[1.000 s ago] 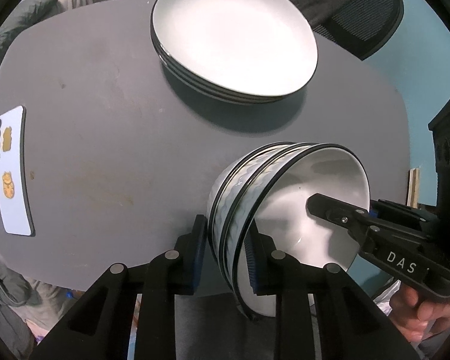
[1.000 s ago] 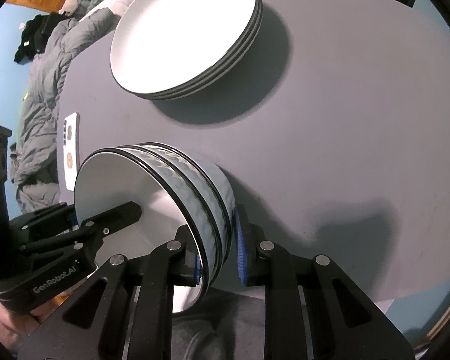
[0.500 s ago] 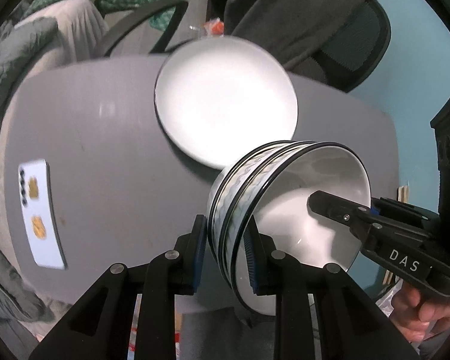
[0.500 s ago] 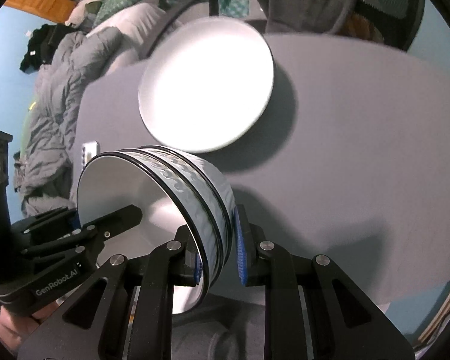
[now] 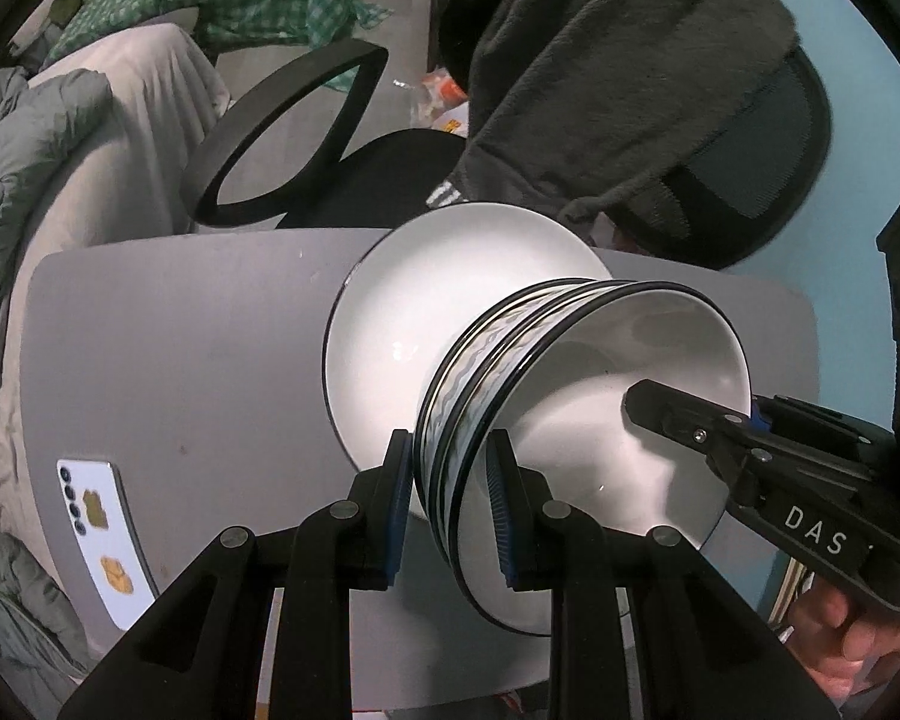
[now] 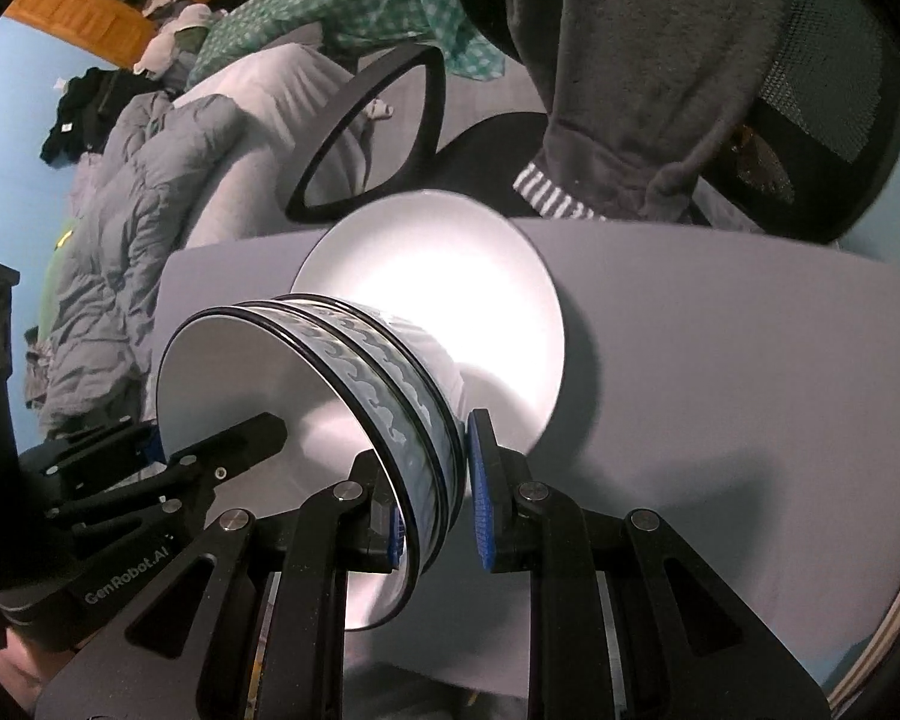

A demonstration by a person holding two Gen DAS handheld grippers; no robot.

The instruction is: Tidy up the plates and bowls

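A stack of nested white bowls with blue wave bands and black rims (image 5: 570,420) hangs in the air, held from both sides. My left gripper (image 5: 450,516) is shut on the stack's near rim. My right gripper (image 6: 435,513) is shut on the opposite rim of the same bowls (image 6: 306,396); it also shows in the left wrist view (image 5: 750,468). The stack of white plates (image 5: 426,300) lies on the grey table (image 5: 180,330) below and behind the bowls, also in the right wrist view (image 6: 450,276).
A white phone (image 5: 105,540) lies near the table's left front edge. A black office chair with a dark hoodie over it (image 5: 630,90) stands behind the table. A grey quilt (image 6: 120,228) lies on a bed to the left.
Both grippers have lifted the bowl stack well above the table and carried it over the plates. The table and plates now look smaller and farther off.
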